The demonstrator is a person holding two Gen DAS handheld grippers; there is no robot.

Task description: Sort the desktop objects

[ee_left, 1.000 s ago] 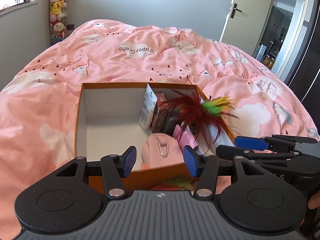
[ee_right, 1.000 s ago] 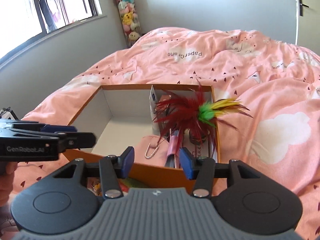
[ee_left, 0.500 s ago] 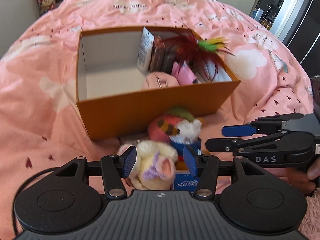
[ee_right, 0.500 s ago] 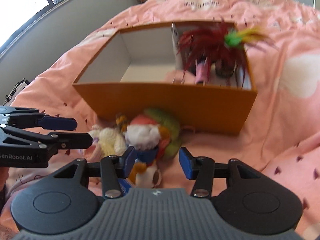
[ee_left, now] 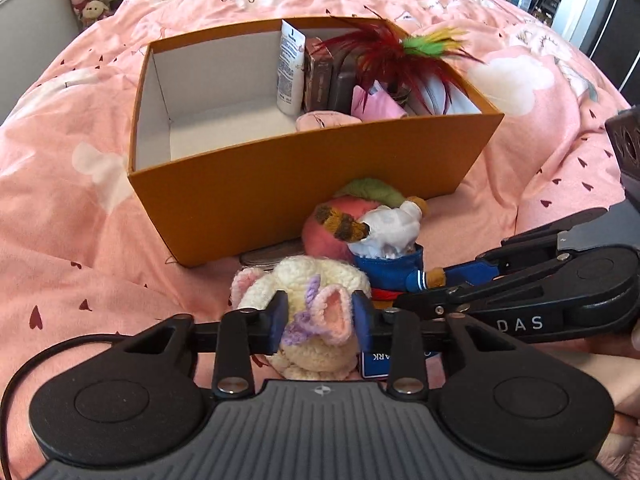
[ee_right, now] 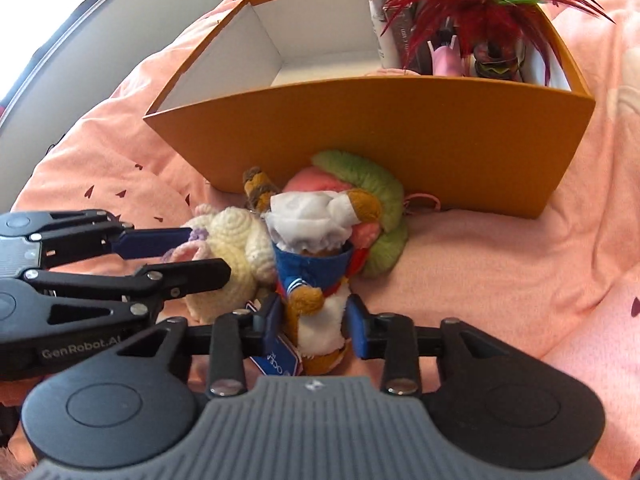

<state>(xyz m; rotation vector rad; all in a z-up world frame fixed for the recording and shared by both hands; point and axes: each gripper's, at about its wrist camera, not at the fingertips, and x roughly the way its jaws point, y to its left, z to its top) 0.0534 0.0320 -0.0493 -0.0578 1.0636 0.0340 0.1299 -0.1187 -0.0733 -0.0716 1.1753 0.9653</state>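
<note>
Between left tongs [ee_left: 318, 316], crocheted bunny [ee_left: 308, 292], unclamped

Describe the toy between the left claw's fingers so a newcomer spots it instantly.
Find the orange cardboard box on the pink duvet; three plush toys lie against its near wall. The left claw straddles the nearest: a cream crocheted bunny with pink-lined ears and a lilac bow, the only knitted one.

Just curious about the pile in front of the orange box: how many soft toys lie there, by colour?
Cream crocheted toy: 1
Toy in blue jacket: 1
Pink and green plush: 1
Total: 3
</note>
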